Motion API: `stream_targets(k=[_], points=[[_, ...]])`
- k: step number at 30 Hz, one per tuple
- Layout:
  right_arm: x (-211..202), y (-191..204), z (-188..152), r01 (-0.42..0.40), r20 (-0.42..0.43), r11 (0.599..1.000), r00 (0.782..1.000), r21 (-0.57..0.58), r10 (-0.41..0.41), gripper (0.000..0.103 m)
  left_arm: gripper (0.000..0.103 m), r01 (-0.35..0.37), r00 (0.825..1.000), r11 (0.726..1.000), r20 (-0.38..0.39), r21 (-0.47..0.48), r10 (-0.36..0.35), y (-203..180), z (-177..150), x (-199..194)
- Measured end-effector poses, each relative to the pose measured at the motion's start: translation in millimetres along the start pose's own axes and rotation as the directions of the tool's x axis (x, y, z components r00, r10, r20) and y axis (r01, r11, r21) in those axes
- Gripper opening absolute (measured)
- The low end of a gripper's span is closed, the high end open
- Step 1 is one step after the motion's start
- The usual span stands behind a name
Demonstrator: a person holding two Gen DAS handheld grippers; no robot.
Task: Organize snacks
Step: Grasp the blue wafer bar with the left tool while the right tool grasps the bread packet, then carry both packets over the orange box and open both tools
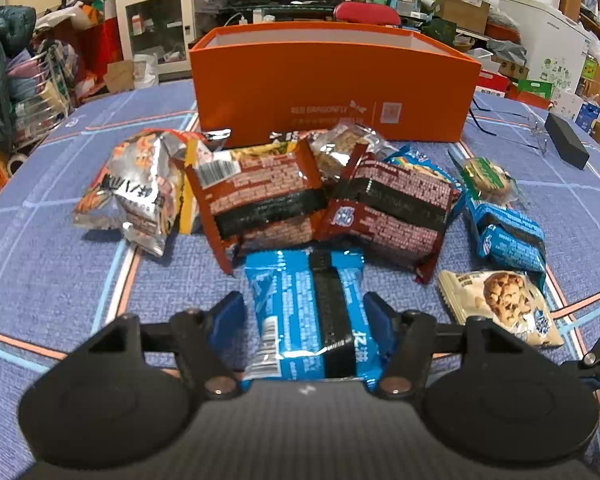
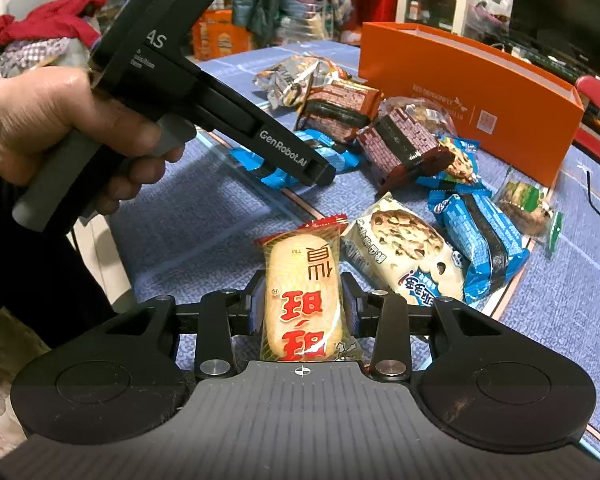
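Note:
A pile of snack packets lies in front of an open orange box (image 1: 332, 92) on the blue tablecloth. My left gripper (image 1: 306, 320) straddles a blue packet (image 1: 304, 312); the right pad touches it, the left pad stands slightly off. My right gripper (image 2: 304, 304) is shut on a yellow rice cracker packet (image 2: 300, 296) with red characters. Two brown packets (image 1: 260, 200) lie mid-pile, a silver packet (image 1: 136, 188) to the left. A cookie packet (image 1: 500, 304) lies at right, also in the right wrist view (image 2: 400, 256). The orange box shows too (image 2: 472, 76).
A black case (image 1: 566, 140) and glasses lie on the cloth at the far right. Another blue packet (image 1: 512, 236) and a green-wrapped snack (image 1: 488, 176) lie right of the pile. The left hand tool (image 2: 220, 92) crosses the right wrist view. Cluttered shelves and boxes surround the table.

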State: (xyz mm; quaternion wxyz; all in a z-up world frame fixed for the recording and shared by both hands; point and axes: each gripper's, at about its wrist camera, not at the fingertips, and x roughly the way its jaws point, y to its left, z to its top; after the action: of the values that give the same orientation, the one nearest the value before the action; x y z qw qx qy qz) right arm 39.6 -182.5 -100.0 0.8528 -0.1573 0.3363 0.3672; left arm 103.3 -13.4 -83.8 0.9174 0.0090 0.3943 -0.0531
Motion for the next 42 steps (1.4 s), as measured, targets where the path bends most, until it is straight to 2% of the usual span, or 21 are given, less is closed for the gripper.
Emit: stream_targets(k=[2,13,18,25,28,36,42], points=[[0,1,0,0.001,-0.001,1.000,1.000,-0.005,-0.001,0.020,0.052,0.018,1.000,1.000,0.003,0.006,-0.018,1,-1,-2],[-1,1,-1,0.001,0.002,1.000,1.000,-0.021,-0.001,0.020,0.048,0.082,0.997,0.997,0.002,-0.006,-0.082,7,-2,-9],[-3,6,0,0.024,0.003,0.999,1.000,-0.048,-0.024,0.020,0.048,0.060,0.995,0.996,0.076,0.059,-0.065,1,-1,-25],[-19,9,6,0.055,0.043,0.997,0.998,-0.056,-0.052,0.020,0.048,0.100,0.989,0.994,0.107,0.054,-0.105,1,5,-43],[-30,8,13,0.093,0.078,0.995,0.993,-0.033,-0.091,0.020,0.048,0.095,0.984,0.993,0.146,0.068,-0.104,1,10,-55],[-53,-16,47,0.169,0.165,0.975,0.968,0.141,-0.192,0.020,0.048,0.108,0.960,0.992,0.252,0.066,-0.121,18,49,-88],[-52,-49,113,0.207,0.188,0.949,0.949,0.237,-0.254,0.020,0.048,0.109,0.947,0.991,0.294,0.075,-0.127,31,104,-92]])
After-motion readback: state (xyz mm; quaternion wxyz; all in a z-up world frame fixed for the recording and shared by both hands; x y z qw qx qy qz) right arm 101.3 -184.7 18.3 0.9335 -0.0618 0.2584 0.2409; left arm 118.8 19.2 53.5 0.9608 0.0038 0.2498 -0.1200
